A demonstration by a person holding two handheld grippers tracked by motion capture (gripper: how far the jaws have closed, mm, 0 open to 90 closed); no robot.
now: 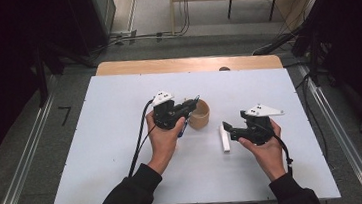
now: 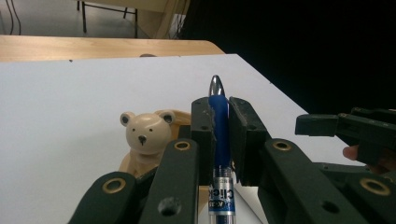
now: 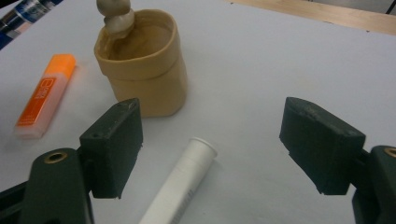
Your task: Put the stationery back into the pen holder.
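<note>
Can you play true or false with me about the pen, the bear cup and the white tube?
1. The left gripper is shut on a blue pen. True.
2. The right gripper squeezes the white tube. False: its jaws stand open and the tube lies on the table between them.
3. The tan cup has a bear head on it. True.
4. The orange marker stands inside the cup. False: it lies flat on the table beside it.
</note>
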